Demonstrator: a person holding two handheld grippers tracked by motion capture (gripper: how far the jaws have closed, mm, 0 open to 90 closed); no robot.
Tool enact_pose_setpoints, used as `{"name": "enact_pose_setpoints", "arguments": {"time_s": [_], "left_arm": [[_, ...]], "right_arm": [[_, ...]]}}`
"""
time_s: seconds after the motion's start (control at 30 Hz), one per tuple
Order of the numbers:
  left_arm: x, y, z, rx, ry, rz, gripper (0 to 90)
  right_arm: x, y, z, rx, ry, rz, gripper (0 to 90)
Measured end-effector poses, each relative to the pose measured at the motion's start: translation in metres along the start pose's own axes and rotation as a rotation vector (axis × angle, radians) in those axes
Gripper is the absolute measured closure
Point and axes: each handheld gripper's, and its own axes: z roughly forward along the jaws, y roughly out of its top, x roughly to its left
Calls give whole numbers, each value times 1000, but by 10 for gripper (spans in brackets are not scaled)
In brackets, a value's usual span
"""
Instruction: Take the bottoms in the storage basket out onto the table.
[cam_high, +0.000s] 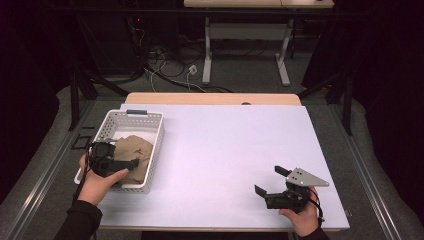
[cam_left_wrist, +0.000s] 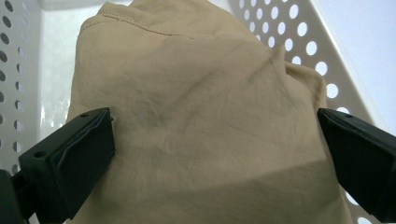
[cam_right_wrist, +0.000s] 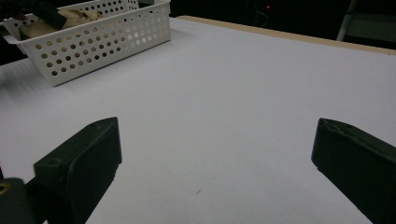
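From your left gripper view the tan cloth (cam_left_wrist: 201, 121) runs off the bottom edge and hides the floor of the white basket (cam_left_wrist: 299, 32), while in the high view your left gripper (cam_high: 134, 163) covers the cloth's near part and whether it touches cannot be told.

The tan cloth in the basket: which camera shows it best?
The left gripper view: the tan cloth lies close up between the open jaws, its creases and stitched seam plain. The high view shows it small, bunched in the white basket beside the left gripper. The right gripper view catches a far-off sliver above the rim.
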Motion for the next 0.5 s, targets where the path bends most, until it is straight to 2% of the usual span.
{"name": "enact_pose_setpoints", "arguments": {"time_s": [0.4,0.5], "left_arm": [[6,-2,4,16,-23,-30,0],[5,-2,5,23,-21,-23,0]], "right_arm": [[0,0,1,8,5,-7,14],[0,0,1,10,6,-7,14]]}}
